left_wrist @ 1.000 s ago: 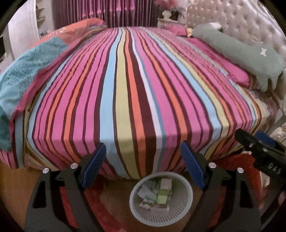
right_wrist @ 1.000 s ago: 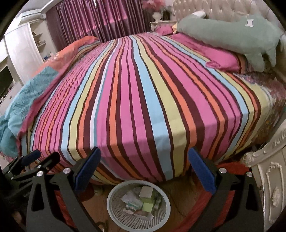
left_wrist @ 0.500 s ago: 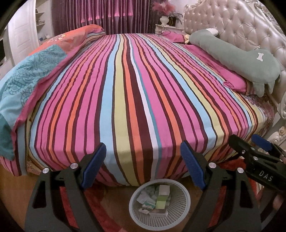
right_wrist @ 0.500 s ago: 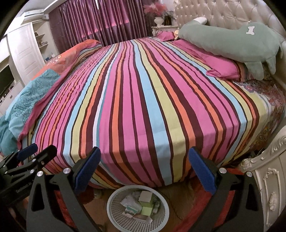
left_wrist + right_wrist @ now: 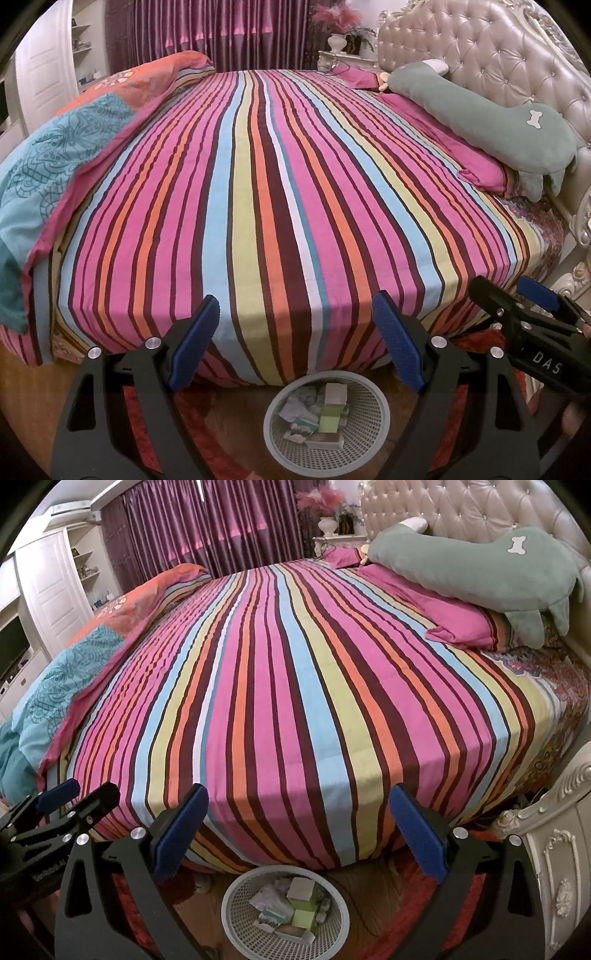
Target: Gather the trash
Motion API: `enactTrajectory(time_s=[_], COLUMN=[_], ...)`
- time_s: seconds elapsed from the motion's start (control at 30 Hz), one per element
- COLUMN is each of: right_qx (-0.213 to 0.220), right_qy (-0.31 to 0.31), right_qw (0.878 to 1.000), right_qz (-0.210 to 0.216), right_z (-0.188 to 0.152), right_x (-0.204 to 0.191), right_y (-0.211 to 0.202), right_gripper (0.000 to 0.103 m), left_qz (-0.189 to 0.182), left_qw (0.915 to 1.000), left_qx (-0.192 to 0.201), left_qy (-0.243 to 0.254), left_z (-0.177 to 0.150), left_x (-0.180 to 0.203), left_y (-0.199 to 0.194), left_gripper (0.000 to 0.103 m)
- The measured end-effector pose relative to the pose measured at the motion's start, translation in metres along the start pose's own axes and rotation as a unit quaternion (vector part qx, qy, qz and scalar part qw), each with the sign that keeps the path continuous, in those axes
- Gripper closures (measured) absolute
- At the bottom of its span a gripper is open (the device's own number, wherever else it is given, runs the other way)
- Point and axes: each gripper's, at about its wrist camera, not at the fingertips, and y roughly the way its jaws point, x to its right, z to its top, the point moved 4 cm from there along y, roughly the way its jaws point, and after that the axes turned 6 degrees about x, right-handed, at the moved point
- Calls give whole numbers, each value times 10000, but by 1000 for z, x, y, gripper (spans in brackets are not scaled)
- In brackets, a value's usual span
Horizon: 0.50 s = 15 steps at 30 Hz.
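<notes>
A white mesh waste basket (image 5: 376, 424) (image 5: 231, 919) stands on the floor at the foot of the striped bed (image 5: 280, 192) (image 5: 295, 686). Trash (image 5: 328, 410) (image 5: 295, 904) lies inside it: crumpled paper, a green box and small cartons. My left gripper (image 5: 295, 306) hangs above the basket, open, with nothing between its blue pads. My right gripper (image 5: 299, 795) is open the same way over the basket and holds nothing. Each one shows from the side in the other's view, the right gripper (image 5: 504, 291) at the right and the left gripper (image 5: 86, 794) at the left.
A long green plush pillow (image 5: 491, 122) and a pink pillow (image 5: 458, 624) lie by the tufted headboard (image 5: 498, 55). A teal and orange quilt (image 5: 55, 166) is bunched along the bed's left side. A carved white nightstand (image 5: 554, 849) stands at the right, on red rug (image 5: 147, 406).
</notes>
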Motion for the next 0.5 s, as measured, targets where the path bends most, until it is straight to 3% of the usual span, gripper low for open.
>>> enactTrajectory(time_s=[0.3,0.5], right_qx=[-18,-19], right_qy=[-1,24], right_qw=[10000,10000], right_qz=[10,18], right_z=[0,0], right_x=[0,0], right_y=[1,2], right_gripper=[9,9], left_qz=[64,-170], left_qw=[10000,9997], left_qx=[-53,-52], left_qy=[3,-154], left_z=[2,3], left_x=[-1,-3], left_y=[3,3], left_gripper=[20,20])
